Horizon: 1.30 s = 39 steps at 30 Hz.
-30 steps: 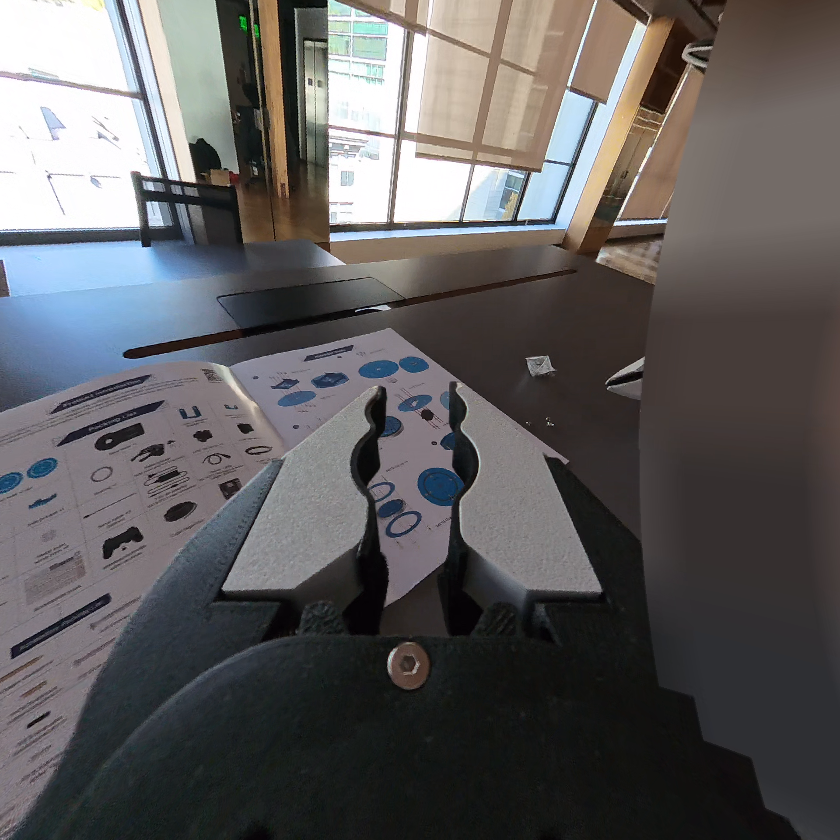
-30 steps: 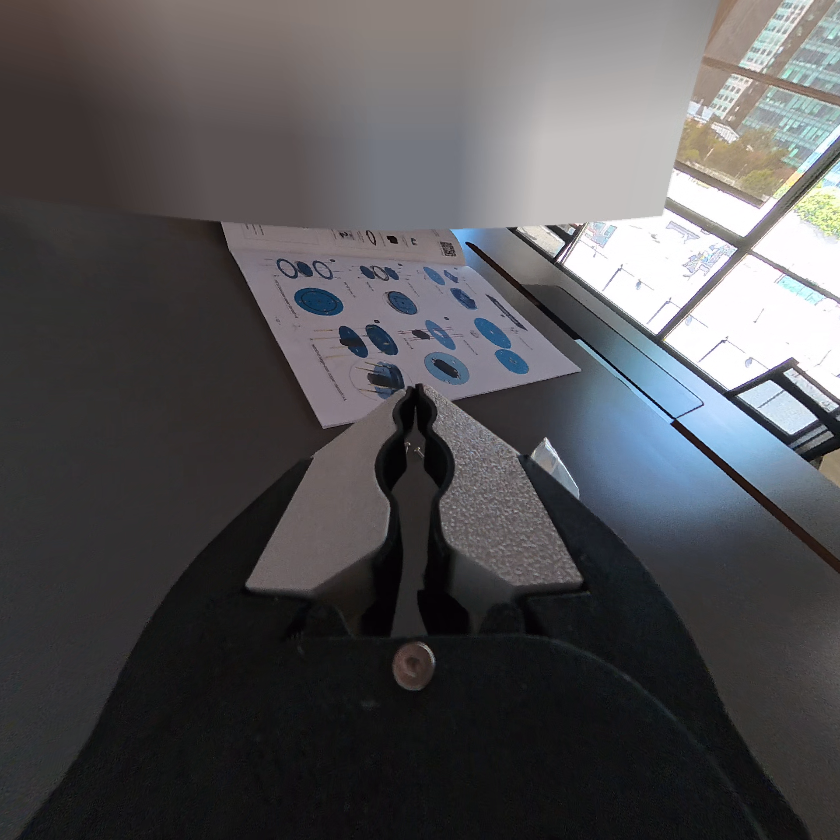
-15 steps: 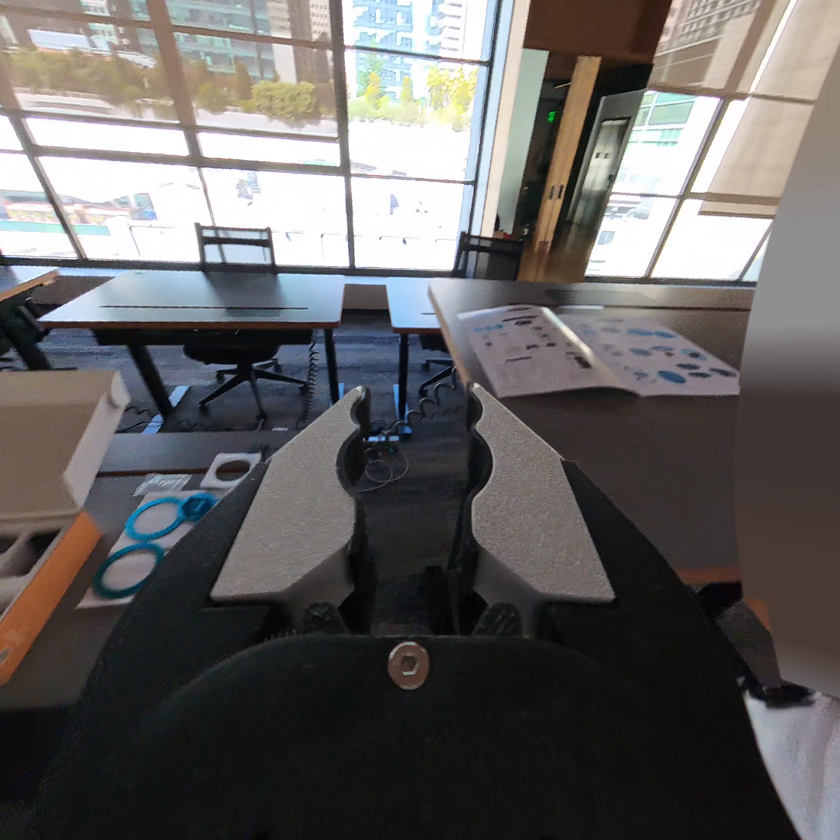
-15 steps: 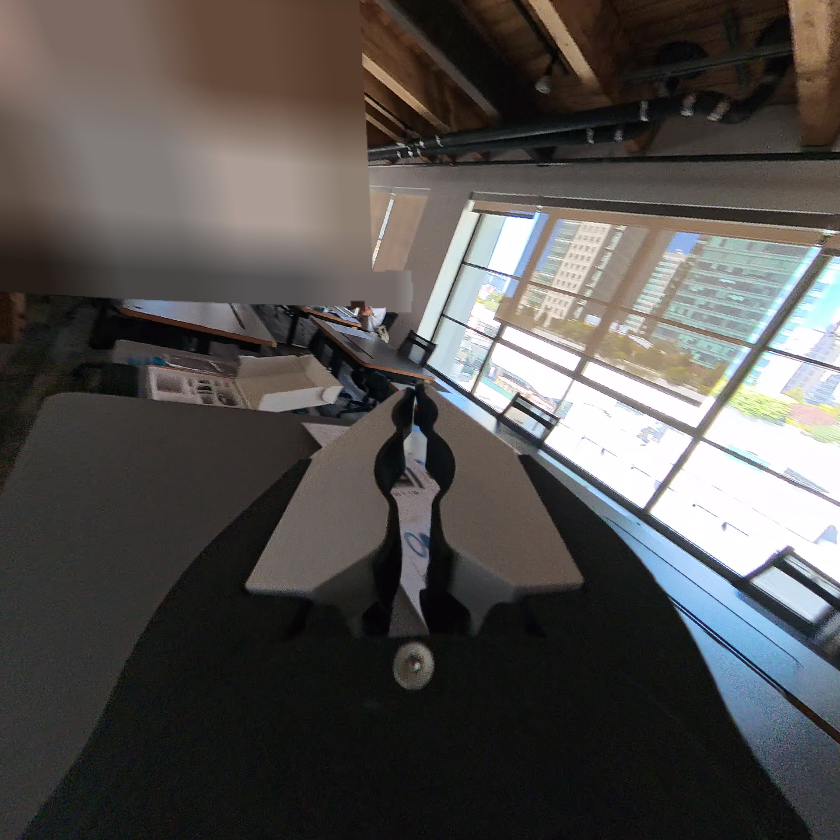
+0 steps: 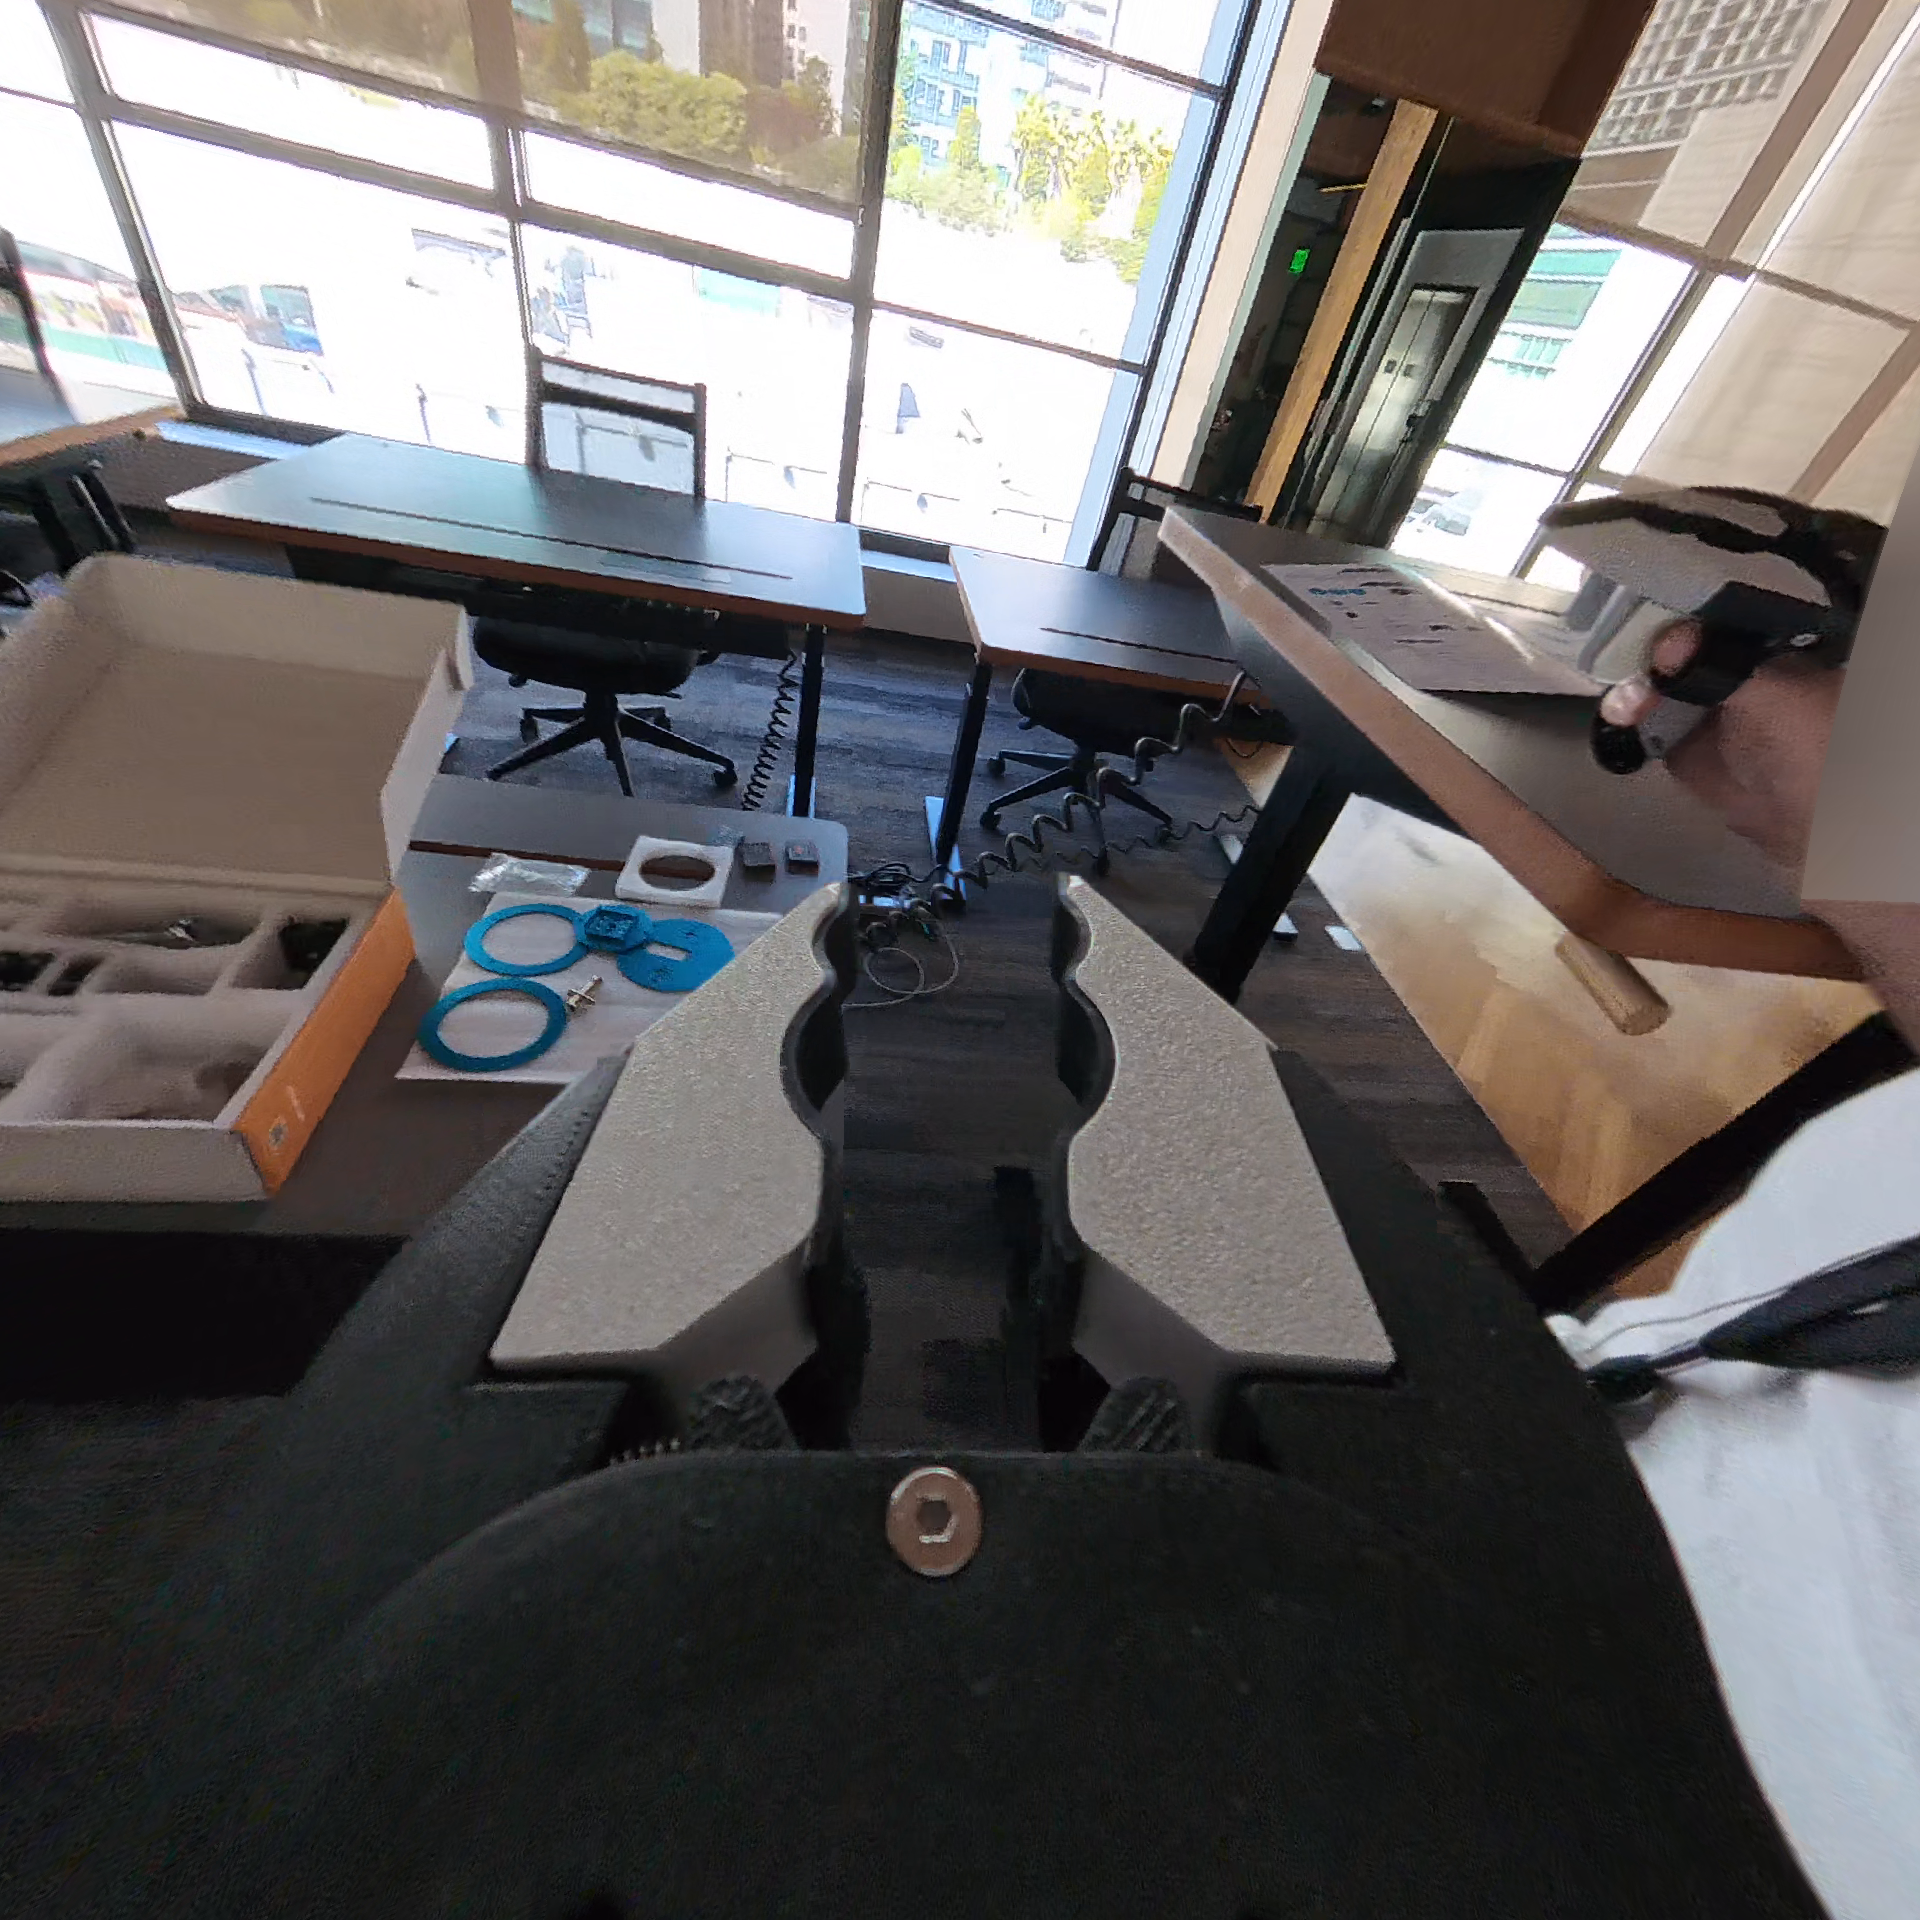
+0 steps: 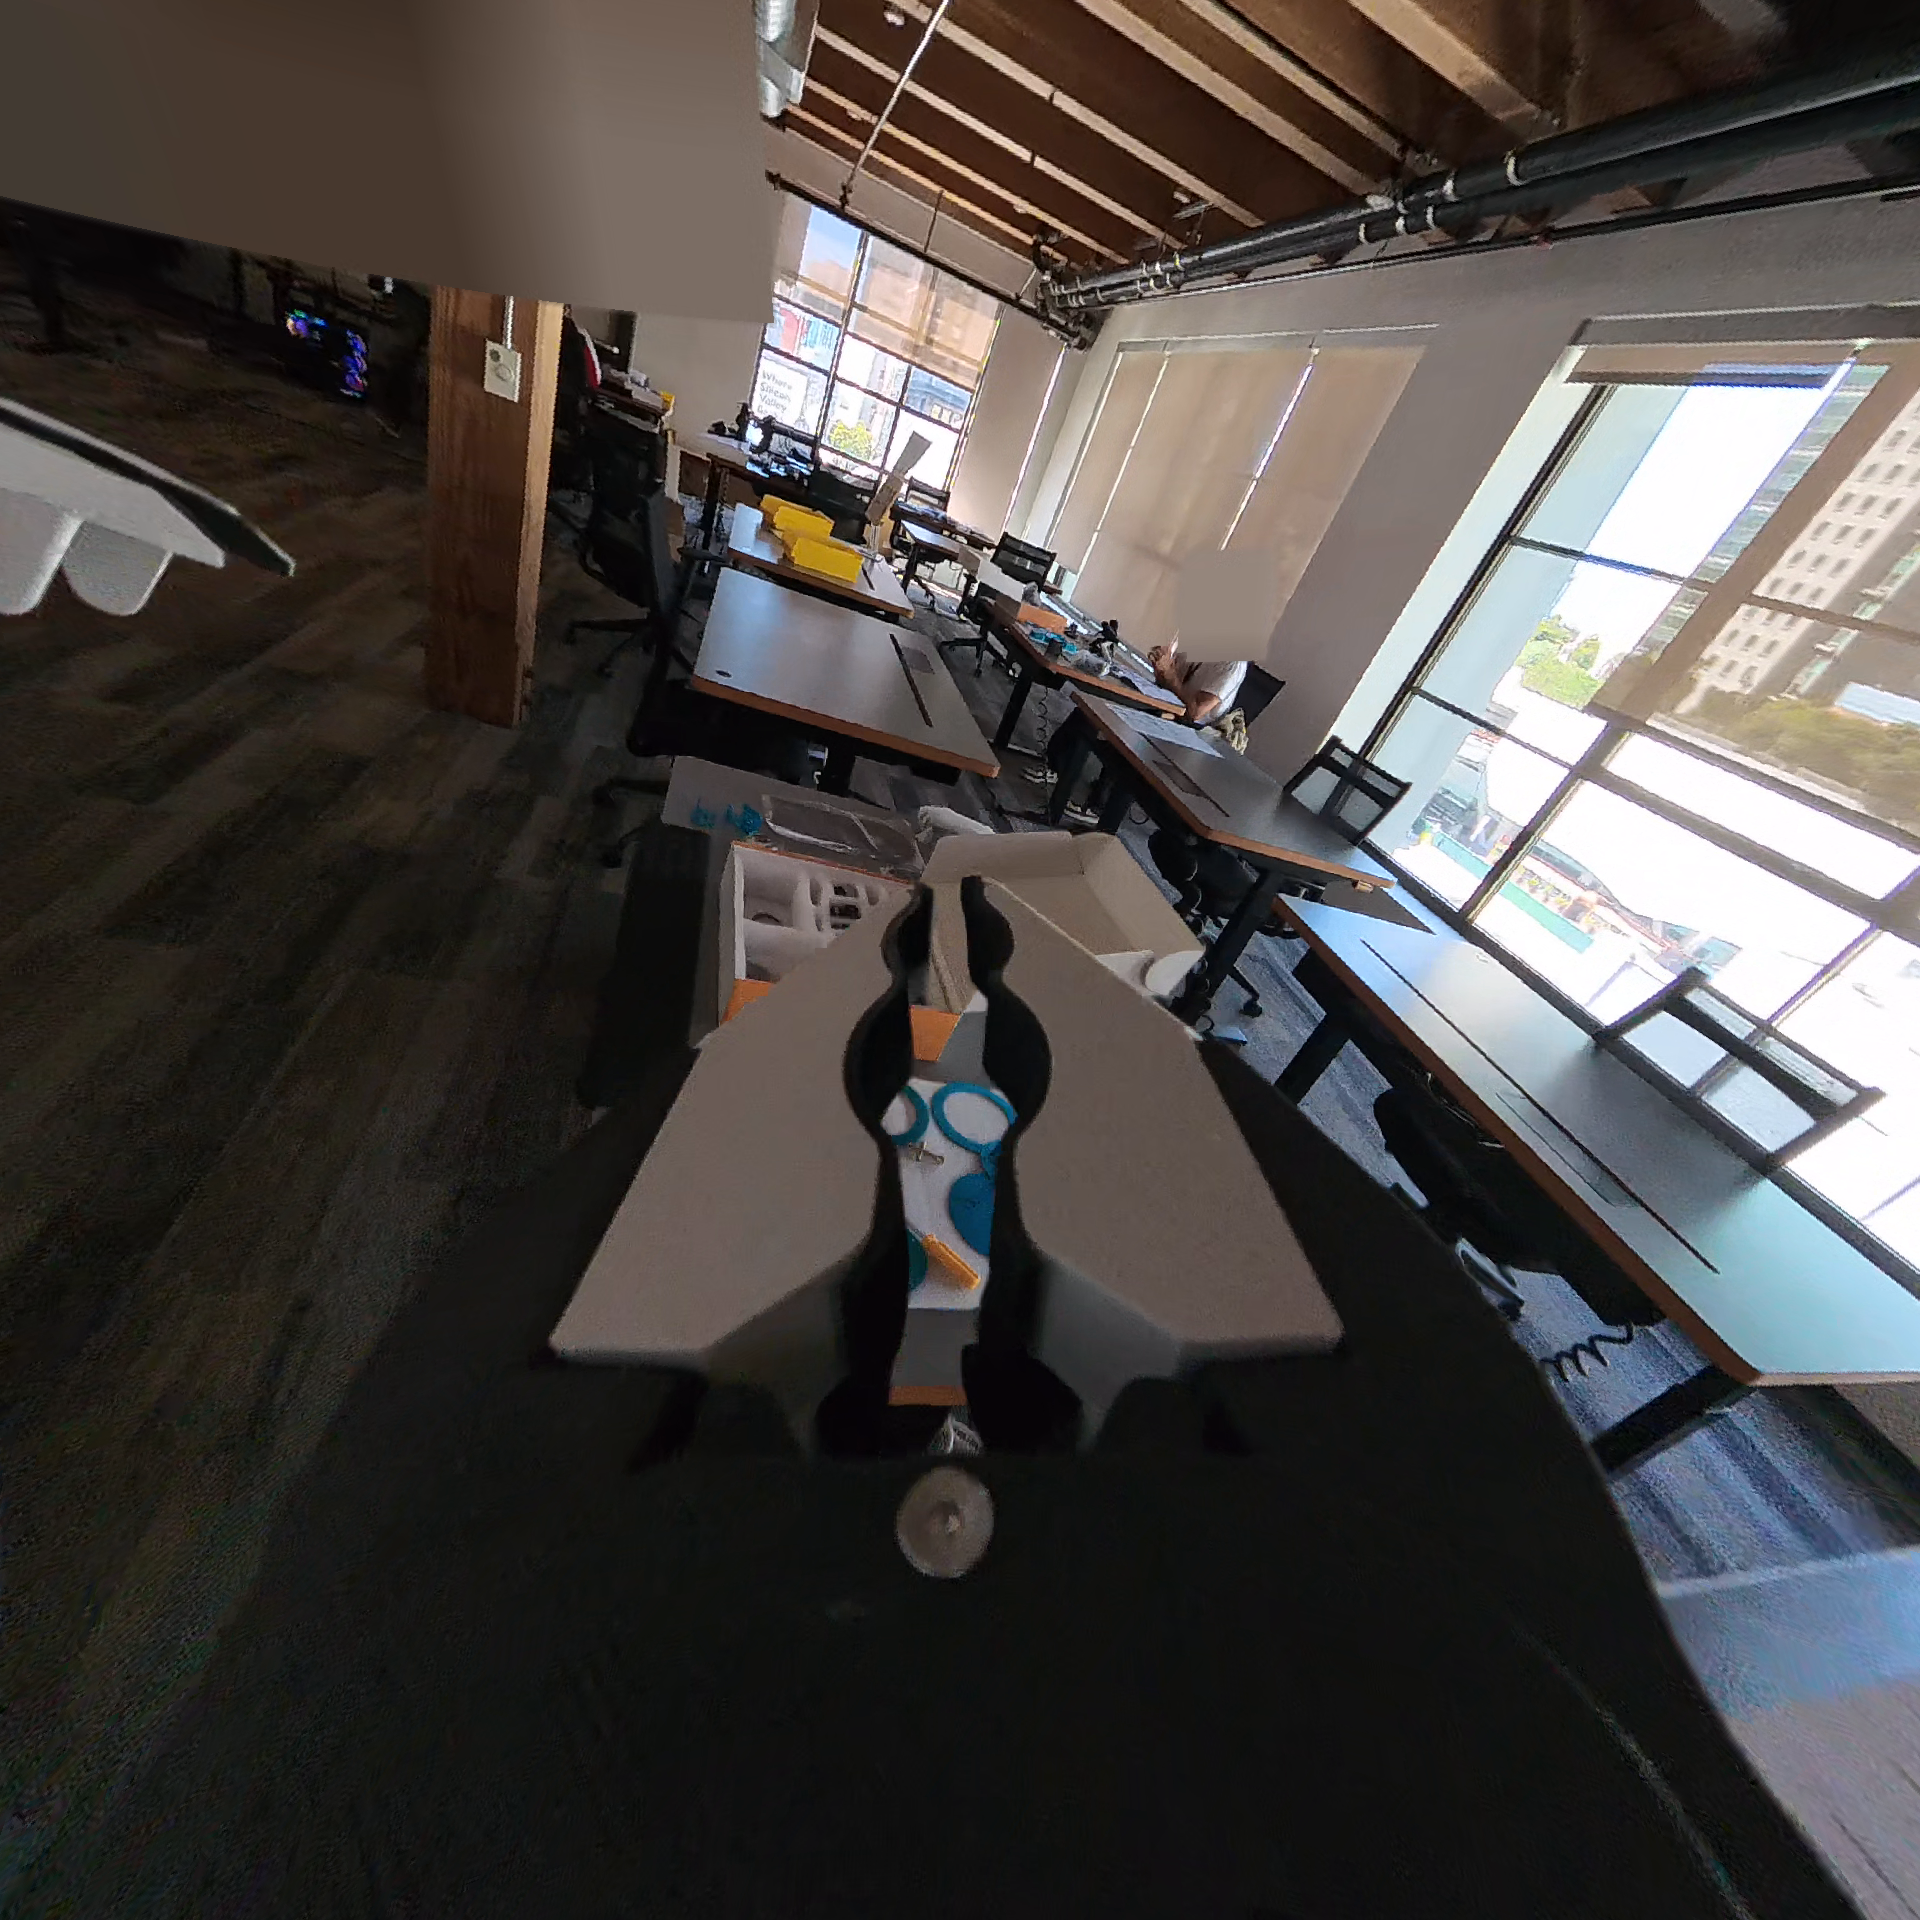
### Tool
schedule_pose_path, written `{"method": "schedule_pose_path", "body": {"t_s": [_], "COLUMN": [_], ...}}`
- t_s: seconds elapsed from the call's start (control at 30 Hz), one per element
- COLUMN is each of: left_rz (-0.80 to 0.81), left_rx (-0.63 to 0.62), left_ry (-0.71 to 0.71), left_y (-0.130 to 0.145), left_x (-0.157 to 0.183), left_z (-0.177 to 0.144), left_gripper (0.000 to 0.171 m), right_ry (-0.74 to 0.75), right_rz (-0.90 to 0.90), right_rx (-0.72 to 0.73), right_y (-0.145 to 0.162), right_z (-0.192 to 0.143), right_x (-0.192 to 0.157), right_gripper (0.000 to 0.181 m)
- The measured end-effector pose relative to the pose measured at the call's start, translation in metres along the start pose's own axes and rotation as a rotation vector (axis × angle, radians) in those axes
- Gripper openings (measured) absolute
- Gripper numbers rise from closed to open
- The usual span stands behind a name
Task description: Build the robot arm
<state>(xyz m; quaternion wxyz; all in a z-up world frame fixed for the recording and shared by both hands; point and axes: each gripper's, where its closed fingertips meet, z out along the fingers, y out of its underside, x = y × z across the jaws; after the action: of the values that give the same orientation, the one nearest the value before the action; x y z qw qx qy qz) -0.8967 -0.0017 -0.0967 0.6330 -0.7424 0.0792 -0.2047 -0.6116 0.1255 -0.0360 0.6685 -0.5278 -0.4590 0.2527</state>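
Note:
My left gripper [image 5: 951,902] is open and empty, held in the air and pointing at the floor just right of a low table [image 5: 416,1143]. On that table lie an open white-and-orange box [image 5: 208,935] with foam compartments and a white sheet with two blue rings [image 5: 494,1023] and a blue disc [image 5: 675,951]. My right gripper [image 6: 945,894] is shut to a thin slit with nothing seen in it. It points at the same box [image 6: 1081,883], and the blue rings [image 6: 971,1117] show between its fingers. A hand holds the right gripper at the right of the left wrist view [image 5: 1704,582].
A dark desk [image 5: 1507,748] with an open booklet [image 5: 1403,623] stands at the right. More desks [image 5: 540,540] and office chairs [image 5: 603,665] line the windows. A wooden post [image 6: 488,499] stands on the floor at left. A person sits far back [image 6: 1205,675]. A white sleeve [image 5: 1787,1403] is at lower right. The left gripper's tips are roughly 30 centimeters from the right gripper's.
Both grippers have swung away from the desk with the booklet towards the low table with the box and blue rings. The left jaws have opened a little wider.

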Motion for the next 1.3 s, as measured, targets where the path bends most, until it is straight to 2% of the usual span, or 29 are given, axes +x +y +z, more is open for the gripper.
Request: {"method": "schedule_pose_path", "body": {"t_s": [0.1,0.17,0.23,0.3,0.33,0.37,0.43,0.5,0.6,0.67,0.7,0.77,0.83,0.93,1.03,1.2,1.3], "left_rz": [-0.100,-0.124,-0.110,-0.069,-0.022,0.047,0.220,0.374,0.446,0.436,0.444,0.470,0.491,0.508,0.529,0.543,0.479], "left_rx": [0.011,0.023,0.043,0.068,0.072,0.069,0.084,0.097,0.096,0.115,0.123,0.124,0.109,0.101,0.091,0.041,0.031], "left_ry": [-0.006,-0.058,-0.135,-0.230,-0.268,-0.317,-0.394,-0.461,-0.498,-0.454,-0.433,-0.419,-0.359,-0.248,-0.140,-0.018,0.014], "left_y": [0.018,0.029,0.036,0.028,0.015,-0.005,-0.066,-0.147,-0.253,-0.292,-0.301,-0.299,-0.278,-0.241,-0.223,-0.204,-0.184], "left_x": [-0.014,-0.026,-0.044,-0.066,-0.077,-0.089,-0.110,-0.128,-0.134,-0.123,-0.116,-0.106,-0.089,-0.054,-0.006,0.082,0.129], "left_z": [-0.014,-0.026,-0.042,-0.064,-0.078,-0.094,-0.132,-0.169,-0.203,-0.207,-0.205,-0.193,-0.167,-0.114,-0.062,0.005,0.037], "left_gripper": [0.035,0.036,0.036,0.036,0.036,0.036,0.038,0.039,0.053,0.056,0.057,0.056,0.054,0.049,0.047,0.046,0.046], "right_ry": [-0.053,-0.114,-0.197,-0.213,-0.202,-0.186,-0.143,-0.065,-0.076,-0.128,-0.118,-0.090,-0.084,-0.064,-0.044,0.042,0.094], "right_rz": [0.061,0.138,0.194,0.189,0.180,0.183,0.199,0.217,0.200,0.170,0.157,0.137,0.123,0.115,0.065,-0.025,-0.036], "right_rx": [0.024,0.044,0.126,0.208,0.221,0.247,0.325,0.398,0.354,0.306,0.271,0.191,0.113,-0.011,-0.151,-0.294,-0.441], "right_y": [-0.009,-0.014,-0.024,-0.024,-0.021,-0.024,-0.053,-0.106,-0.180,-0.208,-0.212,-0.203,-0.177,-0.123,-0.068,-0.007,0.038], "right_z": [0.050,0.082,0.111,0.142,0.159,0.174,0.198,0.218,0.225,0.208,0.195,0.166,0.134,0.082,0.018,-0.130,-0.229], "right_x": [-0.025,-0.050,-0.080,-0.097,-0.098,-0.093,-0.067,-0.020,0.035,0.051,0.060,0.073,0.076,0.078,0.077,0.103,0.126], "right_gripper": [0.012,0.017,0.021,0.021,0.021,0.021,0.021,0.023,0.024,0.022,0.021,0.021,0.021,0.022,0.022,0.021,0.020]}}
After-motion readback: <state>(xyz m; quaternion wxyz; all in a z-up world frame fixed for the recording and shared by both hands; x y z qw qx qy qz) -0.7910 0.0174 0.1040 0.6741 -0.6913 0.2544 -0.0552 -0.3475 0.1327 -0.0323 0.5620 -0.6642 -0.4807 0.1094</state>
